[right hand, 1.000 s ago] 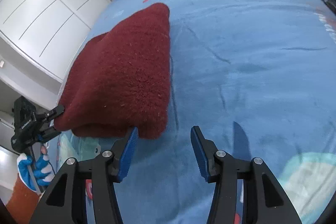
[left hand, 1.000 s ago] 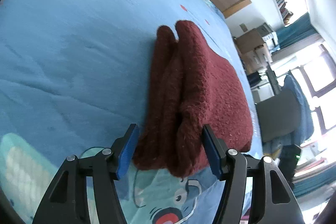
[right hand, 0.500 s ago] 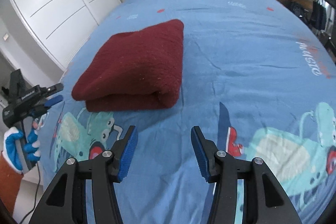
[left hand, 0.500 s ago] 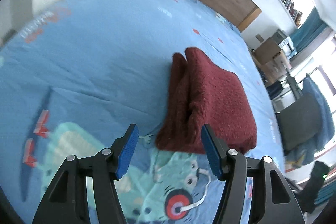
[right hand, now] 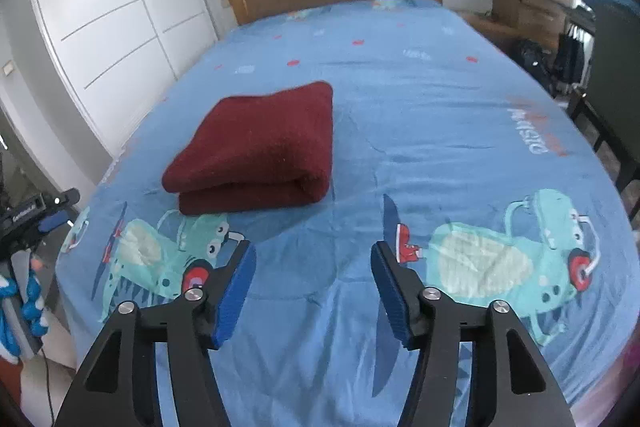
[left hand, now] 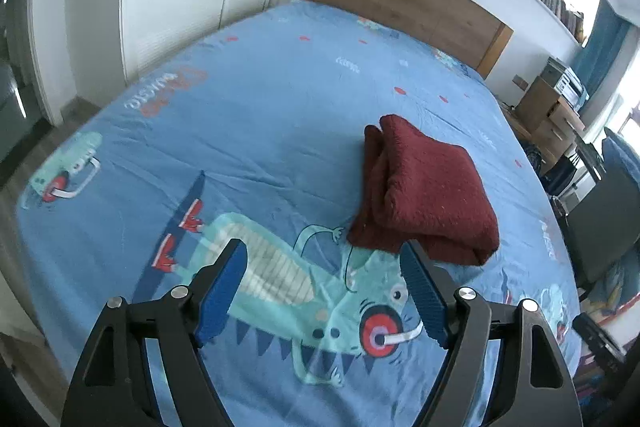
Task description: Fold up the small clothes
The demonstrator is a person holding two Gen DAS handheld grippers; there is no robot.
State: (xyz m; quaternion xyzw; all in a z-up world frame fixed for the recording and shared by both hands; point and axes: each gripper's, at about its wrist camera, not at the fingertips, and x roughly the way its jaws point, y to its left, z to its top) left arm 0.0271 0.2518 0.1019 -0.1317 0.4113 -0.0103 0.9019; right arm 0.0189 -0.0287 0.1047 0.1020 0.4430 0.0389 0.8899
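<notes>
The folded dark red cloth (left hand: 428,191) lies on the blue bedsheet (left hand: 260,131) ahead of both the left gripper (left hand: 324,267) and right gripper (right hand: 312,267), each spread wide and holding nothing.

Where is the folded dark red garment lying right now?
The folded dark red garment lies on the blue bedspread, left of centre in the right wrist view, just beyond a cartoon print. Both grippers hang open short of it.
</notes>
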